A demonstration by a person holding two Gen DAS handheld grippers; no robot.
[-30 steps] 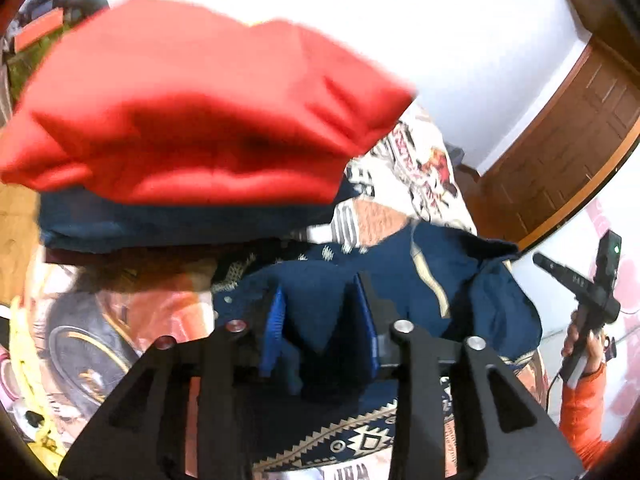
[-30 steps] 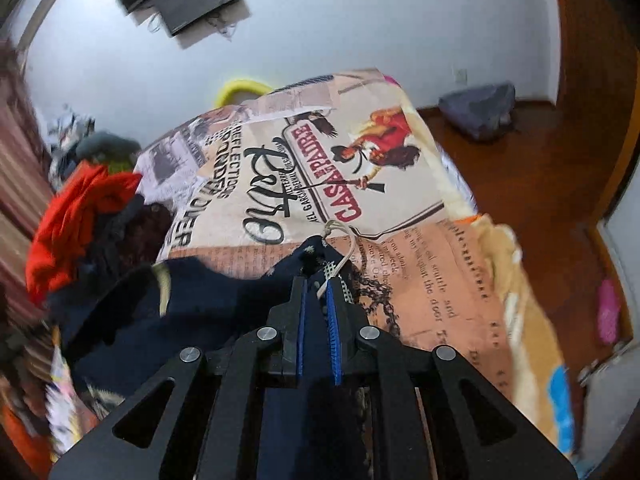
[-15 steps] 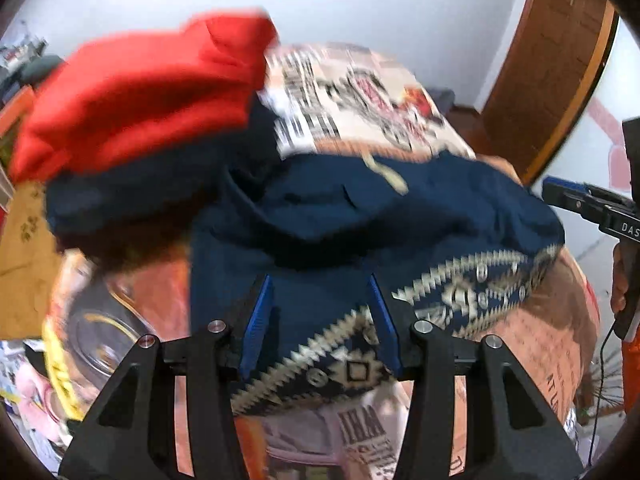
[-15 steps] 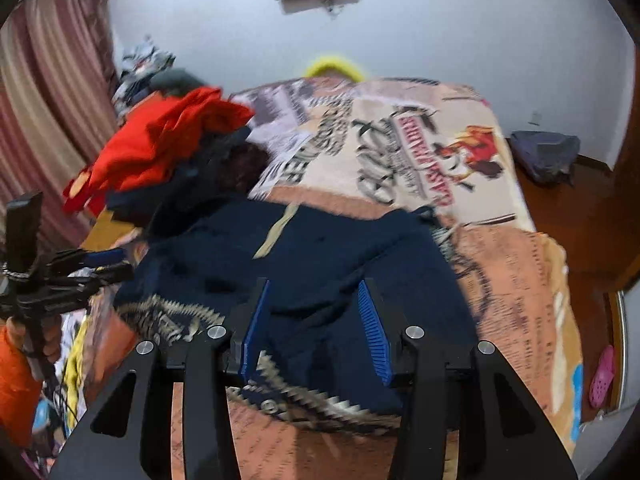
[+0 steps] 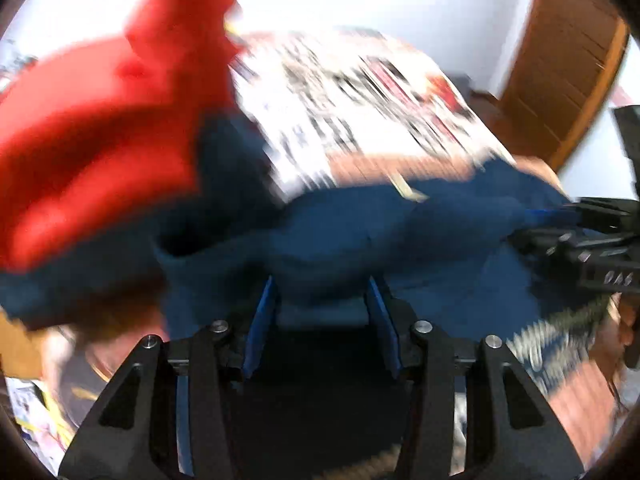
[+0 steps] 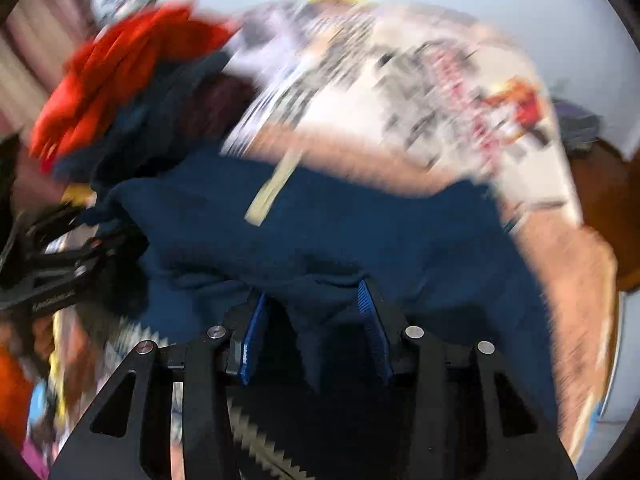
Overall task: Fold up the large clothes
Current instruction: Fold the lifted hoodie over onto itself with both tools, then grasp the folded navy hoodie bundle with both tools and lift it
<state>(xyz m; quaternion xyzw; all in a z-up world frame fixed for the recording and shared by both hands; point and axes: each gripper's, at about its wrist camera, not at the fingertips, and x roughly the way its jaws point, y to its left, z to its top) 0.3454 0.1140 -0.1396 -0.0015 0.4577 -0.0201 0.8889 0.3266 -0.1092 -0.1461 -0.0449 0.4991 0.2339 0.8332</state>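
A large navy garment [image 5: 400,232] with a patterned hem [image 5: 560,336] lies spread on the printed bedspread [image 5: 360,100]; it also shows in the right wrist view [image 6: 360,240]. My left gripper [image 5: 322,300] is open, its blue pads low over the near edge of the navy cloth. My right gripper [image 6: 314,304] is open too, with a ridge of navy cloth rising between its jaws. Each gripper shows at the edge of the other's view: the right [image 5: 580,236], the left [image 6: 56,264]. Both frames are motion-blurred.
A pile of clothes topped by a red garment [image 5: 100,128] sits on the bed's left, also in the right wrist view [image 6: 120,68]. A wooden door [image 5: 568,60] stands at the right. White wall lies behind the bed.
One second ago the right gripper was shut on the navy garment; both grippers are now open. Both have dropped lower and closer to the cloth's near edge since half a second ago.
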